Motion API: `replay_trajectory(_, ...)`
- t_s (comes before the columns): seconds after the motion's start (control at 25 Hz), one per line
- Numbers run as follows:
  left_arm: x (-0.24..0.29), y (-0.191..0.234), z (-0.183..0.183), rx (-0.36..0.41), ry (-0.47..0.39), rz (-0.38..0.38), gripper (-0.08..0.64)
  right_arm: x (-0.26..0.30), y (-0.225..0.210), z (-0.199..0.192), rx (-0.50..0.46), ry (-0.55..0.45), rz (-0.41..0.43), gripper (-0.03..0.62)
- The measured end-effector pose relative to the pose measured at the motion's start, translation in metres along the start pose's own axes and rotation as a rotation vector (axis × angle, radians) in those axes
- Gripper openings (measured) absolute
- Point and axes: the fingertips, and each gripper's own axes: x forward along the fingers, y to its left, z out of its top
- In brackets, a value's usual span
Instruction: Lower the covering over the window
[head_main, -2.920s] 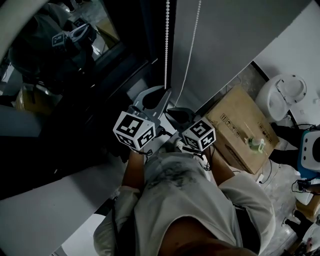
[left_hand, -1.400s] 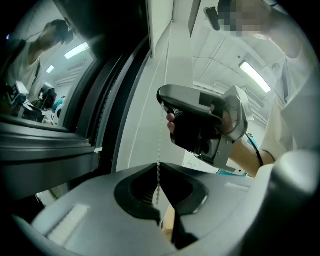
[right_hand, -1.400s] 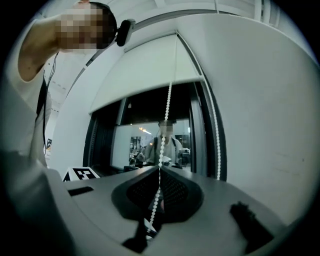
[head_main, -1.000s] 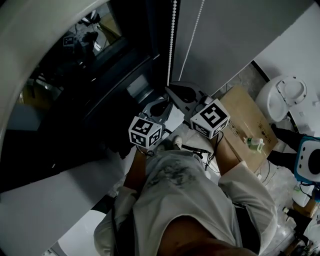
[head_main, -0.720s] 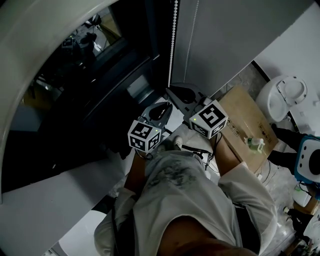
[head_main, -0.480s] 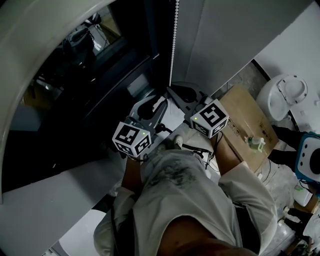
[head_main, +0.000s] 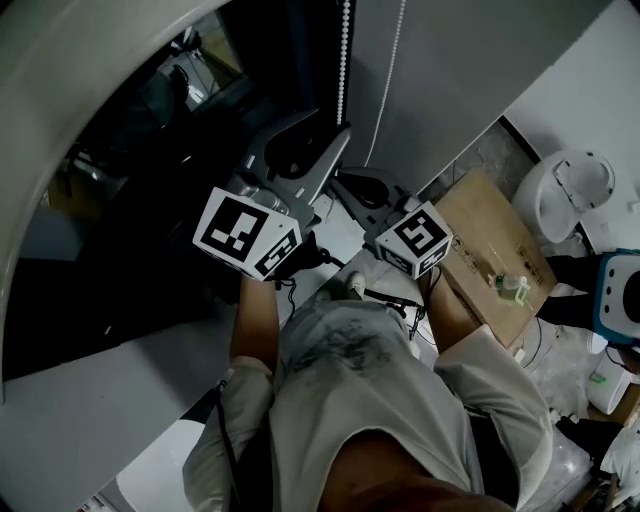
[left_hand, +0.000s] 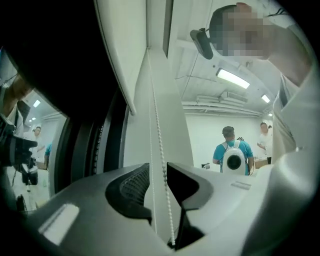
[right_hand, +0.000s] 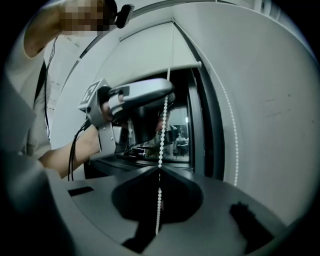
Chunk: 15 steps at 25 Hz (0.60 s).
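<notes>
The person is standing at the window, whose dark glass is showing below the roller blind; the blind is covering only the upper part of the pane, and its bottom bar is hanging well above the sill. In the head view the same blind is curving across the upper left corner. A white bead chain is hanging beside the frame, with its second strand lying further right against the grey wall. The left claw is being held up high on the near strand; its jaws have just been opening and are now standing apart, and the chain is running down between them without either pad pressing on it. In its own view the left claw is pointing along the edge of the frame. Lower on the same strand, the right claw is pinching the beads, its jaws closed together with the chain passing through the seam. From the right claw, the left one is showing above it on the strand. A cardboard box is lying on the floor to the person's right.
</notes>
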Motion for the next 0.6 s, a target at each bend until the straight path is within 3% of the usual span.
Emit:
replay_trajectory(0.08,0.007,-0.003,0.005,0.011,-0.003,-0.019,0.109,0.001,0.001,0.0,-0.004,0.002,-0.001,0.018)
replay_trajectory(0.16,0.011,-0.007,0.007,0.018,-0.004,-0.027,0.01,0.002,0.002,0.0,-0.006,0.002,-0.004,0.018)
replay_trajectory(0.36,0.01,-0.013,0.007,-0.036,-0.028,-0.057,0.015,0.0,-0.001,-0.001,0.001,-0.002,-0.013,0.018)
replay_trajectory(0.6,0.011,-0.014,-0.027,-0.059,0.033,-0.044,0.017,0.0,-0.003,-0.034,0.039,0.063,-0.01,0.018)
